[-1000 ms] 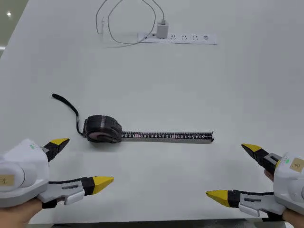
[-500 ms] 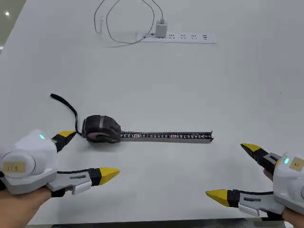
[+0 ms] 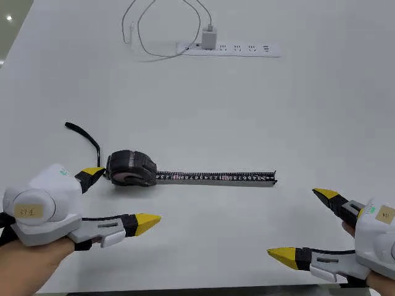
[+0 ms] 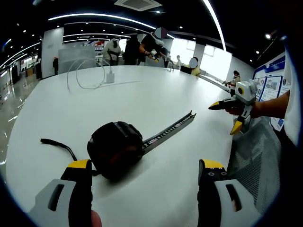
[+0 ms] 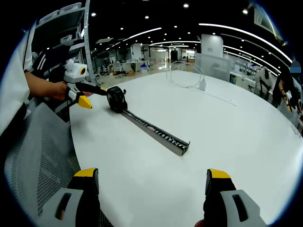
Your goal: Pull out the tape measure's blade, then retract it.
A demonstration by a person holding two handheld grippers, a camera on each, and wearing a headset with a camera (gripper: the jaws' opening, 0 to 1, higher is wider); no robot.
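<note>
A black tape measure (image 3: pixel 131 168) lies on the white table (image 3: pixel 247 111), its blade (image 3: pixel 216 177) drawn out to the right and ending in a hook (image 3: pixel 274 179). A black wrist strap (image 3: pixel 86 137) trails off to its left. My left gripper (image 3: pixel 123 196) is open just left of and in front of the case, one yellow tip almost at the case. In the left gripper view the case (image 4: pixel 115 149) sits between the open jaws, a little ahead. My right gripper (image 3: pixel 302 225) is open, below and right of the blade's end (image 5: pixel 182 147), apart from it.
A white power strip (image 3: pixel 228 48) with a plugged charger (image 3: pixel 208 39) and looped white cable (image 3: pixel 148 31) lies at the table's far side. The table's near edge runs just below both grippers. A grey mesh chair (image 5: pixel 42 156) stands by that edge. People stand in the background.
My left gripper has moved forward and right toward the tape measure's case, its upper tip now next to the case. The right gripper has stayed where it was.
</note>
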